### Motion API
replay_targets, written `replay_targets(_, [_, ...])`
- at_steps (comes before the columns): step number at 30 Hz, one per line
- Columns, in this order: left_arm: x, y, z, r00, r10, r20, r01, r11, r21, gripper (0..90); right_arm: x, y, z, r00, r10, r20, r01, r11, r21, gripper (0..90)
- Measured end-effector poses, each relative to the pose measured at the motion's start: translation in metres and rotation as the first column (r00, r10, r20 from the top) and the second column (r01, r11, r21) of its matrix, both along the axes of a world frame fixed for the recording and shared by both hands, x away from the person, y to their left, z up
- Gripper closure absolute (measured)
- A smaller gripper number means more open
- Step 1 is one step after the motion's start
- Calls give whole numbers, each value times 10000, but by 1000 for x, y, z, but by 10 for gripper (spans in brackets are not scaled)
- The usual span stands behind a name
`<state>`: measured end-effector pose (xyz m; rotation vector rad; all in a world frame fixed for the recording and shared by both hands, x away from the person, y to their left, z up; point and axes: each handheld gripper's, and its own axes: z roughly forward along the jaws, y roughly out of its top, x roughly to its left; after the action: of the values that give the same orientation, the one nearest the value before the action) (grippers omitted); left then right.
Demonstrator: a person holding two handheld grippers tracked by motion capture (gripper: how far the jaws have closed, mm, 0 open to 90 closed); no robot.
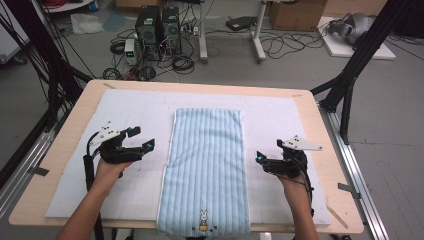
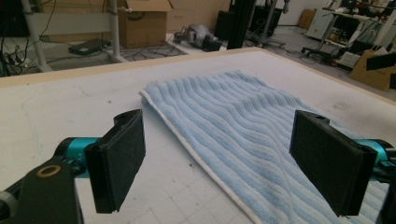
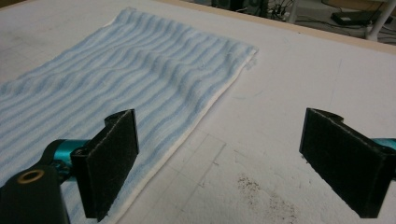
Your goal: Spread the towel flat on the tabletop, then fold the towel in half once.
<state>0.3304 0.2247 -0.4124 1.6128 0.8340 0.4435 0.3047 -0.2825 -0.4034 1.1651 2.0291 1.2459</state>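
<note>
Folded blue towel (image 1: pixel 206 167) flat between left tool (image 1: pixel 144 138) and right tool (image 1: pixel 258 159)

Computer towers (image 1: pixel 159 30), cardboard box (image 1: pixel 296 14)

we reach in from the near edge with both forearms, bare to the wrist. our left hand (image 1: pixel 111 167) holds the left tongs (image 1: pixel 142 139), which point right and a little away from us, a grey plate on top and a cable trailing back beside the arm. our right hand (image 1: pixel 292 177) holds the right tongs (image 1: pixel 259 157), which point left. both pairs of jaws stand wide apart with nothing between their black pads (image 2: pixel 116 165), and both hang a little above the surface, well apart from each other.
</note>
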Motion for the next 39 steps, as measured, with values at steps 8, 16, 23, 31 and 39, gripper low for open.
replay_targets(8, [1, 1, -1, 9996, 249, -141, -248, 9997, 66, 188, 0, -1, -1, 9998, -76, -177, 80, 9998, 192, 110])
replay_targets(16, [3, 2, -2, 9991, 313, -301, -315, 9995, -42, 188, 1, -1, -2, 9993, -158, -326, 167, 9995, 261, 110])
replay_targets(23, [6, -1, -3, 9983, 316, -494, -318, 9995, -31, 189, 2, 0, -4, 9991, -164, -401, 175, 9995, 272, 110])
replay_targets(31, [23, -11, 1, 9930, 470, -1086, -463, 9989, 90, 194, 2, -2, -5, 9982, -191, -573, 216, 9988, 438, 110])
replay_targets(39, [51, -29, -1, 9812, 585, -1837, -486, 9971, 578, 235, 1, -4, -5, 9973, -193, -707, 243, 9973, 700, 110])
